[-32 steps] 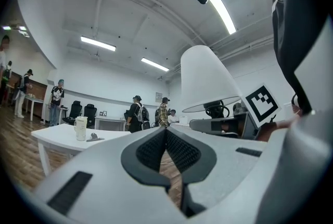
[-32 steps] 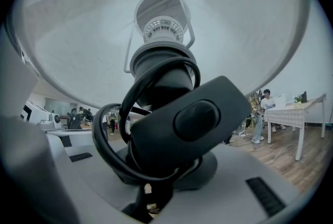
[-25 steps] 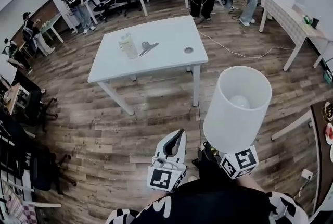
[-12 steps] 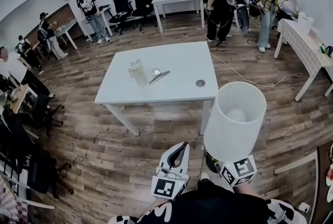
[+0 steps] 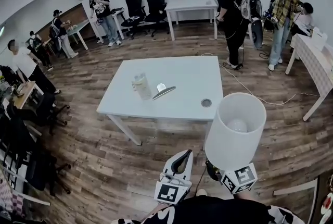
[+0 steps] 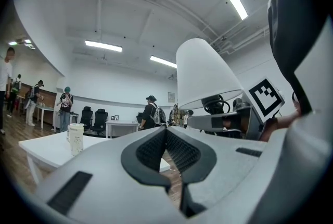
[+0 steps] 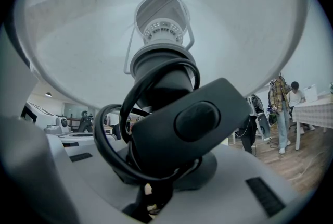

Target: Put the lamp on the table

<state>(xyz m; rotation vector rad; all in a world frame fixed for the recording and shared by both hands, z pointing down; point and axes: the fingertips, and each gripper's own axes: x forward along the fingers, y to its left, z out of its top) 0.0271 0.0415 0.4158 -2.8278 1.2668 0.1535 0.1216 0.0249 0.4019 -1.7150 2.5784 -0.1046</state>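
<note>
Two grippers sit low in the head view, short of the white table [image 5: 182, 74], where a pale jug [image 5: 141, 86] stands left of centre. The left gripper [image 5: 181, 157] has its jaws pressed together on nothing. Just beside it, the right gripper [image 5: 229, 176] pinches the lamp [image 5: 235, 129] by its dark stem [image 7: 161, 77], with the shade [image 7: 234, 35] upright above the wood floor [image 5: 104, 165] near the table's corner.

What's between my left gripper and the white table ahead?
Only bare wooden floor, seen in the head view. The left gripper, fingers shut and empty, is short of the table; the right gripper carries the lamp.
</note>
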